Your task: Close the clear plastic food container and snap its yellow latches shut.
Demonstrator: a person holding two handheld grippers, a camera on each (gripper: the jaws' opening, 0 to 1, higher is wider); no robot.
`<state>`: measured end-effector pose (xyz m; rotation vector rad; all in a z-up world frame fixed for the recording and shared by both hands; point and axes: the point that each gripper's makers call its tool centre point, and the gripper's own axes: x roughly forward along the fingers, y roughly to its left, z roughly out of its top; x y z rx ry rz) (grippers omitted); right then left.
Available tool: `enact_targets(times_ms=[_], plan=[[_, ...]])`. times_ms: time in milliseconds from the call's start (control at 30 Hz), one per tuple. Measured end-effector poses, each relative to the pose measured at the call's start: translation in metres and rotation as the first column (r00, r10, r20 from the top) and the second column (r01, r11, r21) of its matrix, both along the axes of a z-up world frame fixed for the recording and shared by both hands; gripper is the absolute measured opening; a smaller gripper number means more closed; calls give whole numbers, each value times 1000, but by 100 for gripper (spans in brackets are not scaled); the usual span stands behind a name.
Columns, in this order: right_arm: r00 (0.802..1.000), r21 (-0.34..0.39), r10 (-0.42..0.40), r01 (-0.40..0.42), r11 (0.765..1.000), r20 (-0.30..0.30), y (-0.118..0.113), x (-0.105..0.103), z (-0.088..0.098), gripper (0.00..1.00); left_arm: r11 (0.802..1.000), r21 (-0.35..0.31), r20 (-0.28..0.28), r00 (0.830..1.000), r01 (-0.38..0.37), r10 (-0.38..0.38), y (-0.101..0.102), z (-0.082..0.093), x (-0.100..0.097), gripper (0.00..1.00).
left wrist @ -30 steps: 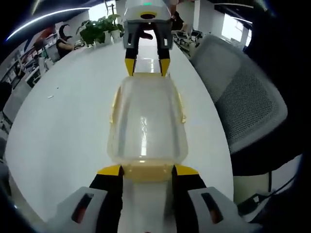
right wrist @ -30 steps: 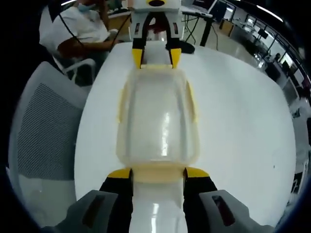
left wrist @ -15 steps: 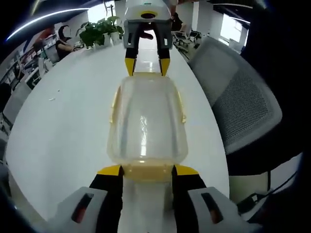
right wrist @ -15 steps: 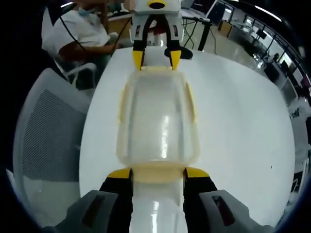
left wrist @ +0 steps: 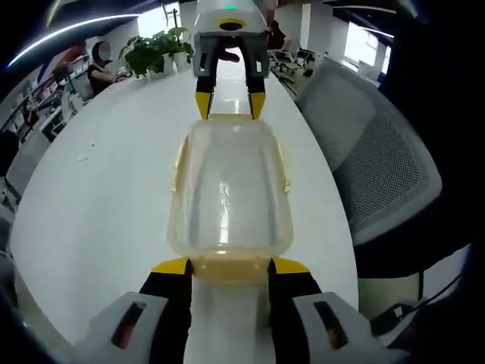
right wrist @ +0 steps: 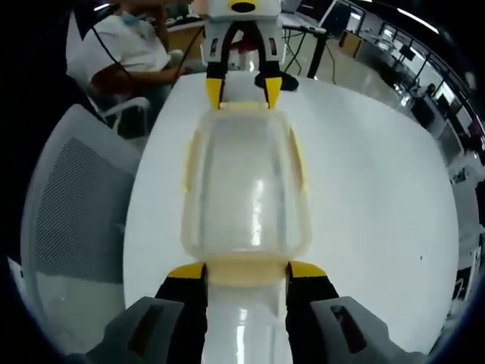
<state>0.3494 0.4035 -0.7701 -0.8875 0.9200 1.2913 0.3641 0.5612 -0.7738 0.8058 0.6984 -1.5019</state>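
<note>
Where the left gripper view looks forward, the left gripper (left wrist: 229, 267) stands low over the white table (left wrist: 98, 197), its two yellow-tipped jaws spread apart and set on either side of the near end latch (left wrist: 229, 268) of the clear plastic food container (left wrist: 229, 189). The jaws flank the yellow flap; whether they press it cannot be told. The container lies lengthwise on the table with its lid on, yellow side latches (left wrist: 285, 171) along its long edges (they look folded against the walls). At its far end the right gripper (left wrist: 229, 106) points back toward the camera, jaws parted around the far end. A grey mesh office chair (left wrist: 379, 167) stands beside the table, and potted plants (left wrist: 158, 47) sit at its far end.

From the right gripper view, the right gripper (right wrist: 244, 271) mirrors that pose: jaws open, straddling the yellow latch at this end of the container (right wrist: 246, 186). The left gripper (right wrist: 244, 92) faces it from the opposite end, likewise parted. A seated person (right wrist: 129, 49) is beyond the table, behind a mesh chair (right wrist: 76, 205).
</note>
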Motion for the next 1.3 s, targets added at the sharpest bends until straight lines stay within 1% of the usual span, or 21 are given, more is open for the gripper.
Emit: enact_targets(times_ms=[300, 433, 900, 1000, 1100, 1300], plan=[[1000, 7, 12, -12, 1000, 0, -14, -2, 5, 39, 1000, 3, -3, 1000, -11, 11, -15, 2, -4, 39], [1000, 10, 14, -14, 1000, -3, -23, -5, 3, 39, 1000, 6, -4, 1000, -14, 14, -23, 3, -7, 39], [1000, 36, 23, -23, 999, -6, -48, -9, 2, 39, 998, 49, 2, 1000, -27, 27, -49, 4, -12, 39], [1000, 39, 23, -22, 999, -7, -54, -10, 1, 39, 998, 55, -9, 999, -32, 33, -55, 4, -13, 39], [1000, 41, 23, -23, 999, -8, -60, -11, 1, 39, 998, 62, -7, 999, -33, 33, -61, 5, -14, 39], [999, 45, 31, -31, 998, -5, -74, -9, 1, 39, 998, 53, -23, 999, -45, 46, -73, 6, -14, 39]])
